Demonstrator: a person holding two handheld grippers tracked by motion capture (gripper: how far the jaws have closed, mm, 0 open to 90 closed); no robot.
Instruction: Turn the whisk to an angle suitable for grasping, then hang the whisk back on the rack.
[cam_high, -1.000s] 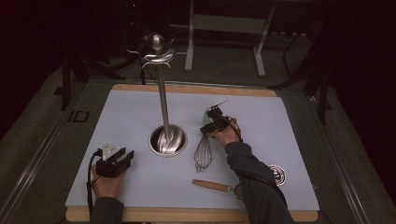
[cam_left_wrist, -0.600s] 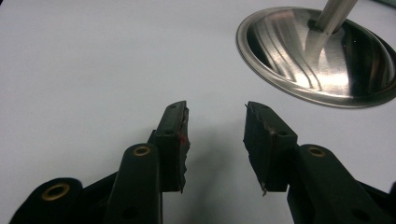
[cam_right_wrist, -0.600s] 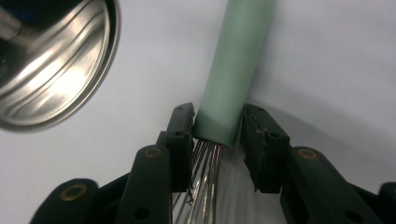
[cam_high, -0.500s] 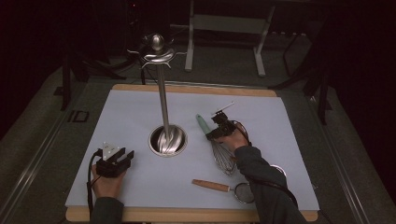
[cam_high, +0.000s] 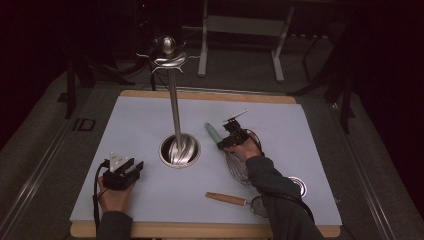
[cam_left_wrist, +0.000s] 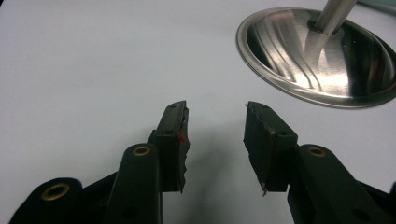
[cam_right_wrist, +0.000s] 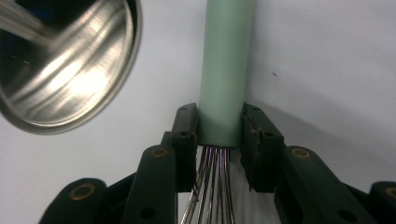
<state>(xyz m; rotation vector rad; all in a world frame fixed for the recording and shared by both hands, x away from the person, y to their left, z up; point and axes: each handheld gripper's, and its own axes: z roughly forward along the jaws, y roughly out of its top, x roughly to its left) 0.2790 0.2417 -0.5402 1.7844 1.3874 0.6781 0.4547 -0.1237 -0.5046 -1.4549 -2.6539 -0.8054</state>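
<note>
Right claw (cam_right_wrist: 219, 135) clenched on mint-green-handled wire whisk (cam_high: 226, 150), low over table (cam_high: 310, 130) beside steel hook stand (cam_high: 174, 117). Left claw (cam_left_wrist: 215, 140) released, idle. Advice: grip near wires; lift level, avoid stand.

The left gripper (cam_high: 131, 167) rests low at the near left of the table, held in the person's left hand (cam_high: 114, 195), its forearm coming straight in from the near edge. Its jaws stand apart with only bare surface between them. The right gripper (cam_high: 223, 145) sits right of centre, the sleeved right forearm (cam_high: 272, 192) reaching diagonally in from the near right. Its jaws are clamped on the whisk (cam_right_wrist: 226, 70), at the handle's end where the wires begin.
</note>
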